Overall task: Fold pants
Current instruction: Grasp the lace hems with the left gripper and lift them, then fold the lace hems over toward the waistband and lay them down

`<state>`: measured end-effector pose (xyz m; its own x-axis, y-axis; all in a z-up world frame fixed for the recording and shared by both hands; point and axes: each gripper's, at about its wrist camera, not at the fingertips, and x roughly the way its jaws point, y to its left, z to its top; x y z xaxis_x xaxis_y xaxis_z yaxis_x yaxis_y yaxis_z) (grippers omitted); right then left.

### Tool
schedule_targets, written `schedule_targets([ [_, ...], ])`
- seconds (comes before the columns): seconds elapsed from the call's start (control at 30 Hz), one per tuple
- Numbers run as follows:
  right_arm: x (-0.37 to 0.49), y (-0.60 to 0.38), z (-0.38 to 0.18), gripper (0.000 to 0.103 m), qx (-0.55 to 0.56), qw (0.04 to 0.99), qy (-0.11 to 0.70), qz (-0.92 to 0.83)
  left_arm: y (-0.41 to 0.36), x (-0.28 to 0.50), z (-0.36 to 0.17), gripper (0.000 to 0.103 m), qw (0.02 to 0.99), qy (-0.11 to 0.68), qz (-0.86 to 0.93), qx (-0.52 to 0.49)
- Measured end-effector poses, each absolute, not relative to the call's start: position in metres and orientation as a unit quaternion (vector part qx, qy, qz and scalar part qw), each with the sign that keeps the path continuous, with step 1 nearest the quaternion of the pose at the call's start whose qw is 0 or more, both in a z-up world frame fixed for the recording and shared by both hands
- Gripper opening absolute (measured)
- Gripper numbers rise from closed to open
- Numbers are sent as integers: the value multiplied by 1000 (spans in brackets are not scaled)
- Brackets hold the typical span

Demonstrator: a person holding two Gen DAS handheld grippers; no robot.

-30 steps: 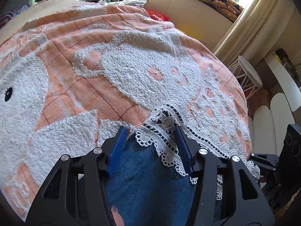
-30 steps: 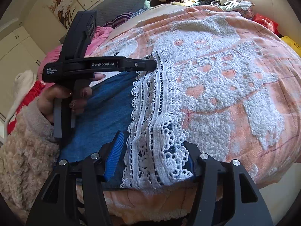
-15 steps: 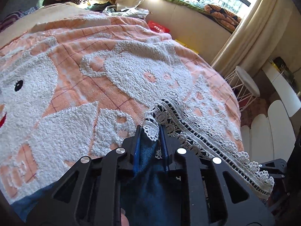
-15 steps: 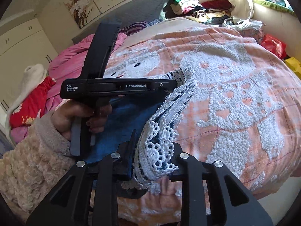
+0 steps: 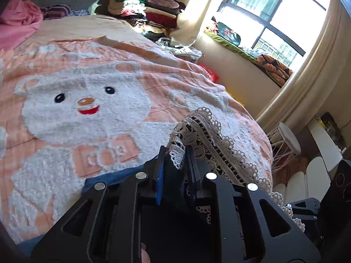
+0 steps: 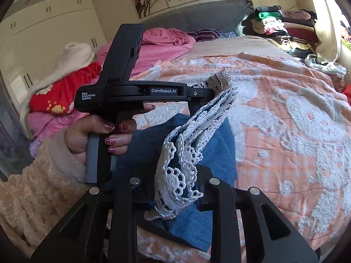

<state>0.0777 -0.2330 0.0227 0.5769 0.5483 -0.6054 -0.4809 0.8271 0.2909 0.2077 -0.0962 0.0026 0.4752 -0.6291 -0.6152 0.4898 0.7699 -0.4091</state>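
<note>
While pinching opposite ends of the lace-trimmed hem point(image 6: 197, 129), the left gripper point(image 5: 175, 162) and right gripper point(image 6: 175, 188) are lifting the denim pants point(image 6: 210, 149) above the bear-print blanket point(image 5: 92, 109), apparently holding the edge taut so it is folding evenly.

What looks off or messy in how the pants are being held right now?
The lace hem is bunched and twisted between the right gripper and left gripper, not flat. The denim pants sag in a rumpled heap on the blanket. No damage shows.
</note>
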Motion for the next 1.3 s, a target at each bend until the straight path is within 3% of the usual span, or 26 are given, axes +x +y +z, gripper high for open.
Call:
schedule_targets([
  [0.2,77,-175,-9,24,-16,868,388,308,-46,202,-24,18,861,416,-256,-140],
  [0.5,53,-119,-35,30,-98,850,398,332,47,172,-27,55,837,388,-227,-312],
  [0.63,40,-96,-42,48,-132,844,396,337,33,174,-34,62,836,419,-219,-278],
  [0.83,28,-130,-15,63,-48,849,385,359,9,188,-48,61,835,455,-208,-227],
  [0.93,24,-158,-5,65,-27,863,378,336,6,189,-49,26,829,457,-221,-235],
  [0.97,24,-165,-5,65,-26,866,379,326,6,189,-47,20,829,456,-222,-235],
  [1.17,40,-185,-24,65,-15,869,410,278,10,172,-16,15,860,393,-242,-216],
  [1.3,45,-177,-39,66,-42,861,432,265,6,185,-38,16,855,449,-189,-177],
])
